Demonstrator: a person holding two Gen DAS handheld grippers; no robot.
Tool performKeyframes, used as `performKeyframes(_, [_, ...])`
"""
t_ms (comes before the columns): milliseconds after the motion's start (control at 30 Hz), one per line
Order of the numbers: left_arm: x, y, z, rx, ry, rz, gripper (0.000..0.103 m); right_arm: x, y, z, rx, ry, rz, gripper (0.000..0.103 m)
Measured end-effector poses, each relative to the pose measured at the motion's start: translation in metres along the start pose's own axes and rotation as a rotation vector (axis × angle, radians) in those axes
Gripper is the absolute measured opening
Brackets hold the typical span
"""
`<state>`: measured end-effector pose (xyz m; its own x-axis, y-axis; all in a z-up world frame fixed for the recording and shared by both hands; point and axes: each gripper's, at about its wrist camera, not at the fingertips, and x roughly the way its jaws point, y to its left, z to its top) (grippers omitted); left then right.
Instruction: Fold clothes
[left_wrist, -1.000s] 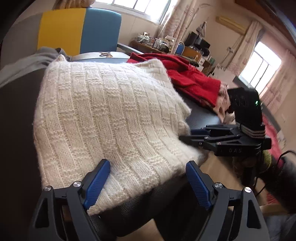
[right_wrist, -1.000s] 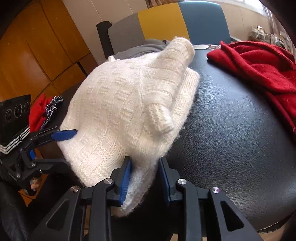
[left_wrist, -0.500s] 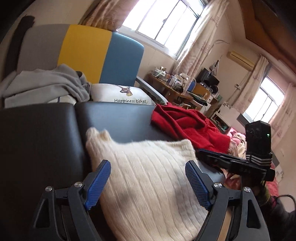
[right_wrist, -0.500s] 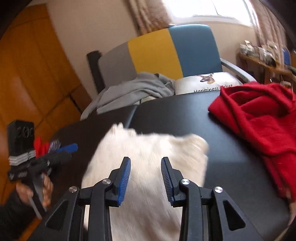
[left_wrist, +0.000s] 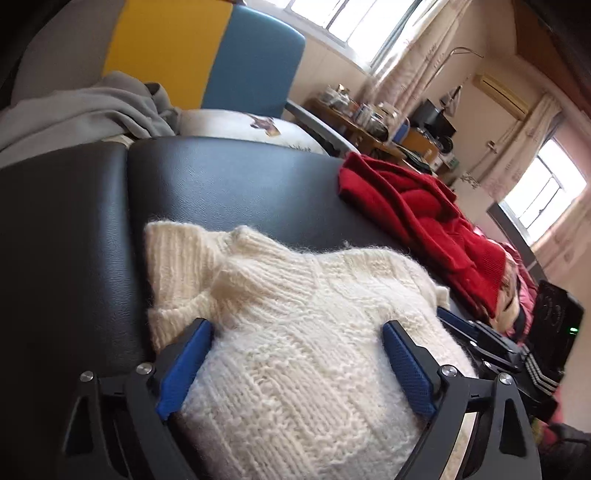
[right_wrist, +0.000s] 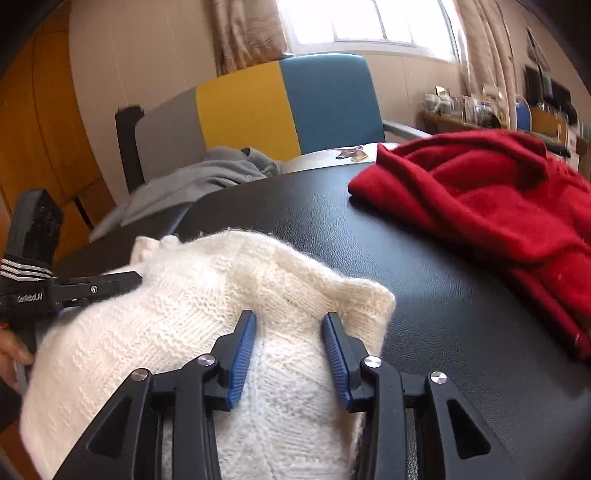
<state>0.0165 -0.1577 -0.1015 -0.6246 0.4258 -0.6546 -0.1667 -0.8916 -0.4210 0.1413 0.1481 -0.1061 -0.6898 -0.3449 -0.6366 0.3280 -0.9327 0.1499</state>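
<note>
A cream knitted sweater (left_wrist: 295, 350) lies bunched in a thick fold at the near edge of the black padded surface (left_wrist: 240, 184). My left gripper (left_wrist: 297, 326) straddles its left part with the jaws wide and opening; the knit bulges between the blue pads (left_wrist: 184, 365). My right gripper (right_wrist: 290, 315) rests over the sweater (right_wrist: 184, 314) near its right corner, jaws partly apart, with flat knit showing between them. Each gripper shows in the other's view: the right gripper (left_wrist: 461, 325) at the sweater's right edge, the left gripper (right_wrist: 110, 284) at its left edge.
A red garment (right_wrist: 498, 206) lies heaped on the right of the surface. Behind it stands a chair with a grey, yellow and blue back (right_wrist: 280, 110), holding a grey garment (right_wrist: 207, 177) and a white cushion (left_wrist: 258, 129). A hand (right_wrist: 11, 354) holds the left gripper.
The sweater, spread wide a second ago, is now a smaller thick bundle. Both grippers rose, then came down over it. The left jaws stand wider apart.
</note>
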Motion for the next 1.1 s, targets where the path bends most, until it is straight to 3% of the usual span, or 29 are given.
performKeyframes(200, [-0.011,-0.002,0.005,-0.033,-0.002,0.022,0.093,0.003,0.001,0.0,-0.016,-0.002,-0.009,0.036])
performKeyframes(367, [-0.062,0.002,0.012,-0.136,-0.082,0.01,0.089,0.0,-0.005,0.003,0.011,0.013,0.042,0.039])
performKeyframes(533, [-0.109,-0.022,-0.019,-0.002,-0.12,0.031,0.089,-0.03,-0.003,0.016,0.006,0.01,0.061,0.04])
performKeyframes(667, [-0.111,-0.057,-0.054,0.109,-0.08,-0.001,0.089,-0.063,0.011,0.015,-0.073,-0.015,0.127,0.039])
performKeyframes(800, [-0.092,-0.084,-0.088,0.179,0.004,0.012,0.089,-0.069,0.023,-0.01,-0.159,0.06,0.153,0.039])
performKeyframes(867, [-0.075,-0.08,-0.106,0.146,0.068,0.031,0.089,-0.061,0.023,-0.031,-0.178,0.108,0.142,0.04])
performKeyframes(933, [-0.072,-0.081,-0.118,0.141,0.042,0.052,0.089,-0.053,0.021,-0.05,-0.186,0.146,0.138,0.043])
performKeyframes(1100, [-0.076,-0.082,-0.122,0.101,0.008,0.05,0.089,-0.05,0.012,-0.053,-0.158,0.125,0.174,0.044])
